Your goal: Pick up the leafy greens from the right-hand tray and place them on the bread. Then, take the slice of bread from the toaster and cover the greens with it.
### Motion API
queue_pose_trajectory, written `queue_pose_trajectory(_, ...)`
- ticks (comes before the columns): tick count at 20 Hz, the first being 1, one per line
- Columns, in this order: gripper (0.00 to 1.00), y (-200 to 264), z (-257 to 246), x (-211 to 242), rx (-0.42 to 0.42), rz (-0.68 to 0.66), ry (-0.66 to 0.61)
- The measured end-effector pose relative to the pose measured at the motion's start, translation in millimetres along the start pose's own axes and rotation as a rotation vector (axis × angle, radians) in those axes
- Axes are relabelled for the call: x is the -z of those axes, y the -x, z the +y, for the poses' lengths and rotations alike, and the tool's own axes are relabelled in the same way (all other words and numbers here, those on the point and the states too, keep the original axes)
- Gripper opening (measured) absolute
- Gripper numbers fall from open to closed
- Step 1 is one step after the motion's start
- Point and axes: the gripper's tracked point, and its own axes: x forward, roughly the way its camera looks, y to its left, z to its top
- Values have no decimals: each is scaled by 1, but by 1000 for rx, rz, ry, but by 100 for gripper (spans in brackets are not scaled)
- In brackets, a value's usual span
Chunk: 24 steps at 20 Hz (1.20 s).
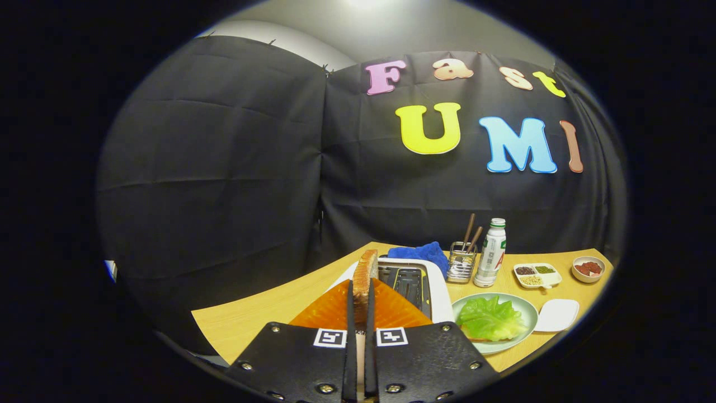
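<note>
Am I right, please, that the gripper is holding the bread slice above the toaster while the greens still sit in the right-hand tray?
Not quite: the gripper view shows the greens already on the bread on the plate. The gripper does hold the bread slice by the toaster.

Walls: you face black cloth (224,168) hung in creased panels, meeting at a seam near the middle and closing off the booth behind the table.
Above the cloth: you can see a pale wall or ceiling (391,28), with a bright glow at its top.
Furniture: your work surface is a light wooden table (251,319) set against the cloth.
Light: it falls evenly from above, and the tabletop looks warm and well lit.
</note>
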Motion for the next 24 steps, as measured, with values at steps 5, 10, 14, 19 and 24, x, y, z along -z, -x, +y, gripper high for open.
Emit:
queue_pose_trajectory(5, 1, 2, -7, -8, -11, -10, -18)
queue_pose_trajectory(10, 1, 15, -9, -44, -33, -61, -52)
queue_pose_trajectory(14, 1, 30, -16, -71, -60, -111, -80)
queue_pose_trajectory(19, 0, 47, -47, -91, -46, -142, -100)
queue_pose_trajectory(24, 0, 59, -105, -91, 31, -141, -65)
